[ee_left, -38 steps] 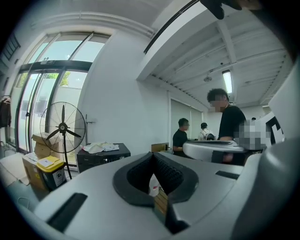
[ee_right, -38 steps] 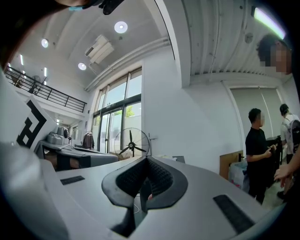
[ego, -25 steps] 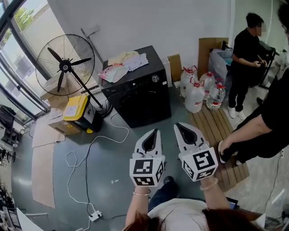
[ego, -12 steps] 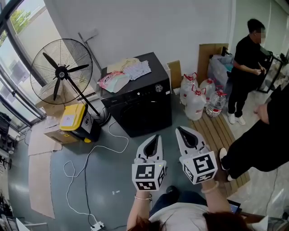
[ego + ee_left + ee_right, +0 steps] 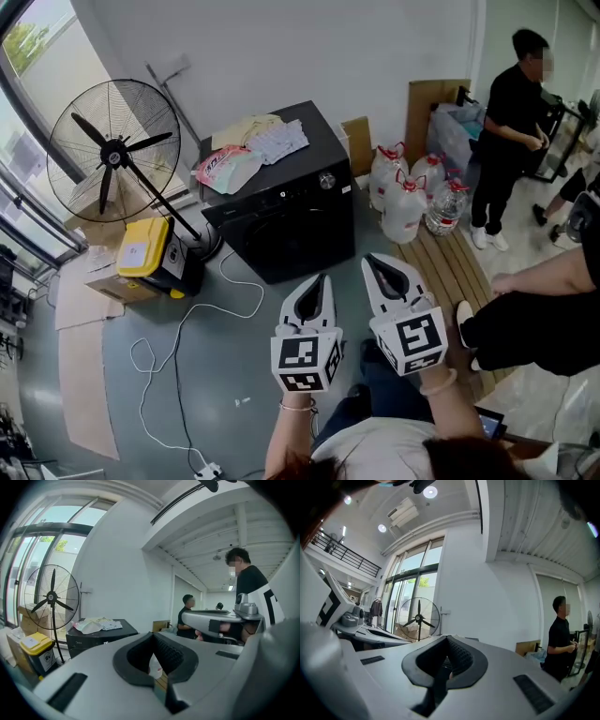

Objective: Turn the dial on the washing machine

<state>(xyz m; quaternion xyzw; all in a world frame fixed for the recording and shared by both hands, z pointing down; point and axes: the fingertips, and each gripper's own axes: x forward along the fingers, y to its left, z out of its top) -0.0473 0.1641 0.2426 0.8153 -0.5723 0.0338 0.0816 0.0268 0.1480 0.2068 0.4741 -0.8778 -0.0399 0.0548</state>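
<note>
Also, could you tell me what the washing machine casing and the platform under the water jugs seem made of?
Washing machine: probably painted sheet metal, smooth satin black, flat panels with soft sheen.
Platform: apparently bare wood, pale parallel slats with gaps.

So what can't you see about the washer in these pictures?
- The dial setting: its marks are too small in the head view.
- The washer door: the front is too dark and seen too steeply from above in the head view.
- The washer top: partly under a pile in the head view.
- Right gripper view: the washer is mostly hidden behind the right gripper.
</note>
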